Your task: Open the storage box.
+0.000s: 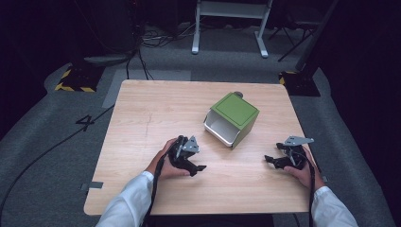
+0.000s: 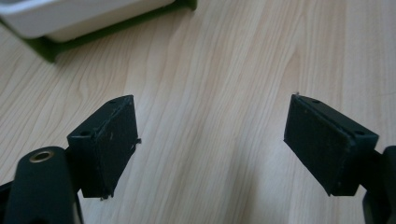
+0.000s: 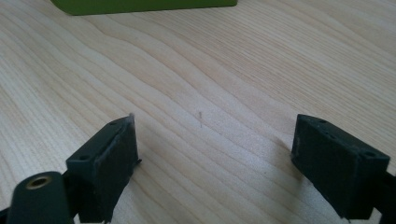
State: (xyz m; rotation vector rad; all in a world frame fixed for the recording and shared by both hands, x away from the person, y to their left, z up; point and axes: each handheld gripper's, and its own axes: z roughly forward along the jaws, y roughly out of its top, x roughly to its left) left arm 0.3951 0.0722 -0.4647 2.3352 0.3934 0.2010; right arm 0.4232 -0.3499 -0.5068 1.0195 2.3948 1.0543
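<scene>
Left gripper (image 2: 212, 144): jaws wide apart, empty, low over the table (image 1: 142, 113).
Right gripper (image 3: 215, 163): jaws wide apart, empty, near the right edge.
Box (image 1: 234, 113): green, white inside, on its side, right of centre, towards the far edge.

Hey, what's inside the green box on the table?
The green box lies on its side, opening toward the person. A white lining shows inside and no contents are visible. The deeper part stays hidden under the green top.

Table (image 1: 156, 118): evenly lit from above, no glare.
Surroundings: dark.
Gripper views: soft, near jaws blurred; faint shadows.
</scene>
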